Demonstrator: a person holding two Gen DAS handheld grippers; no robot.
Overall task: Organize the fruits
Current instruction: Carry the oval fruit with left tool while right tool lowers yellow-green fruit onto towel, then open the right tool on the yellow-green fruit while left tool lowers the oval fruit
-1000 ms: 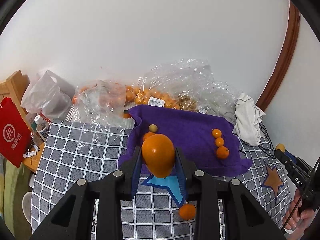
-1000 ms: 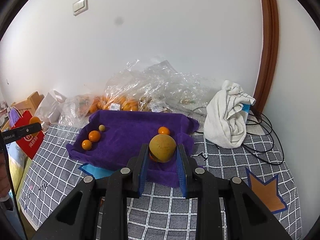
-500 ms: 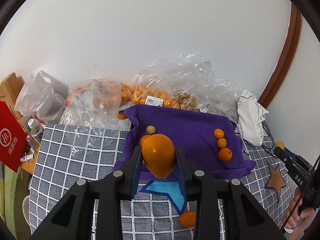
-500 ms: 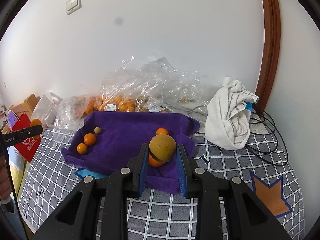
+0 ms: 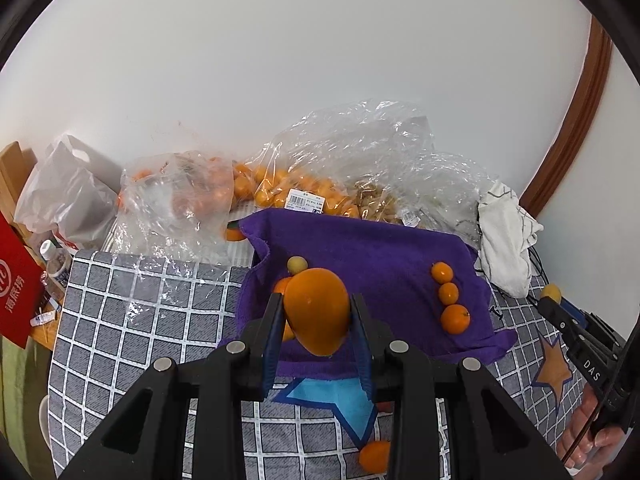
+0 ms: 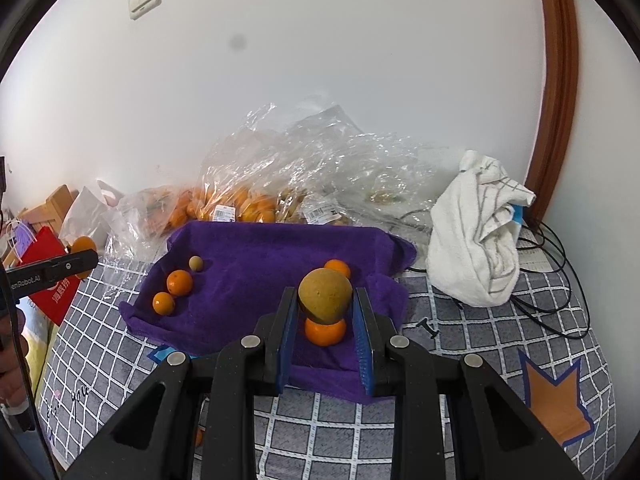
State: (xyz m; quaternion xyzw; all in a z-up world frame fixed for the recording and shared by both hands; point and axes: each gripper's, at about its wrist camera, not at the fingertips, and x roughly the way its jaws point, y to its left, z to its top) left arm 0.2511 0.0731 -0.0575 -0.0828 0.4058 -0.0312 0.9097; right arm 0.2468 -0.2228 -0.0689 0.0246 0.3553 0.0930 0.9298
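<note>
The left tool (image 5: 316, 316) is clamped on a large orange fruit (image 5: 316, 310), smooth, glossy, egg-shaped and narrowing toward its lower end, held above the near edge of the purple towel (image 5: 372, 248). The right tool (image 6: 325, 312) is clamped on a duller yellow-brown fruit (image 6: 325, 295), rounder with a matte, pitted skin, also above the towel's near edge. On the towel three small oranges (image 5: 447, 294) lie in a row at one side, growing larger toward the near edge. At the other side lie two small oranges and a pale yellowish fruit (image 6: 195, 263). The towel lies on a grey checked cloth (image 6: 460, 344), with clear plastic bags (image 5: 280, 188) of oranges behind it.
</note>
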